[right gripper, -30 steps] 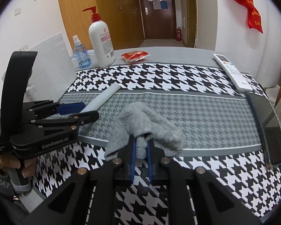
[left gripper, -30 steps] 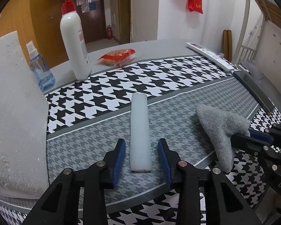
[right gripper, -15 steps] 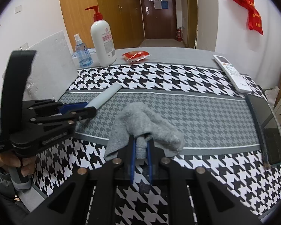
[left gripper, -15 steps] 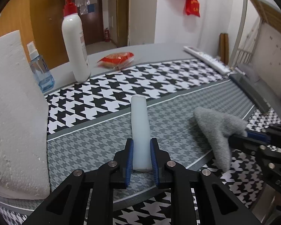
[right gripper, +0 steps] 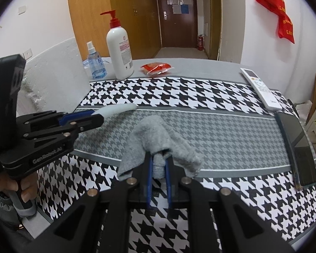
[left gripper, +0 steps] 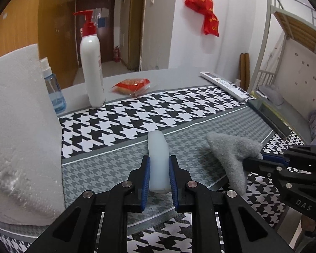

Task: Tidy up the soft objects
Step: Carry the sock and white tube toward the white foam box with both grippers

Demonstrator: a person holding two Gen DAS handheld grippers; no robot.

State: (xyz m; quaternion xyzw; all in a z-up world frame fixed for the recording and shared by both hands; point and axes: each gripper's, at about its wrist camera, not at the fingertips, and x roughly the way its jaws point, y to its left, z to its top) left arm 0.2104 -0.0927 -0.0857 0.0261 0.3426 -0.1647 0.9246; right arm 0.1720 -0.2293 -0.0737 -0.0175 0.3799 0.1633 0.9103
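A pale translucent soft strip (left gripper: pixel 158 160) is pinched at its near end between the blue pads of my left gripper (left gripper: pixel 159 168), and its far end is lifted off the houndstooth cloth (left gripper: pixel 137 113). From the right wrist view the same strip (right gripper: pixel 118 109) sticks out of the left gripper (right gripper: pixel 92 116) to the right, clear of the table. A grey knitted sock (right gripper: pixel 155 139) lies bunched on the grey band, and my right gripper (right gripper: pixel 159 164) is shut on a fold of it. In the left wrist view the sock (left gripper: pixel 231 154) hangs from the right gripper (left gripper: pixel 261 158).
A white foam sheet (left gripper: pixel 16 126) stands at the left. Behind it are a blue spray bottle (right gripper: pixel 94 63), a white pump bottle (right gripper: pixel 120 50) and a red snack packet (right gripper: pixel 155 67). A remote (right gripper: pixel 261 88) and a dark phone (right gripper: pixel 297 143) lie at the right edge.
The left gripper's jaws closed on the near end of the pale strip and raised it, tipping its far end up off the cloth. The right gripper kept still, holding the sock.
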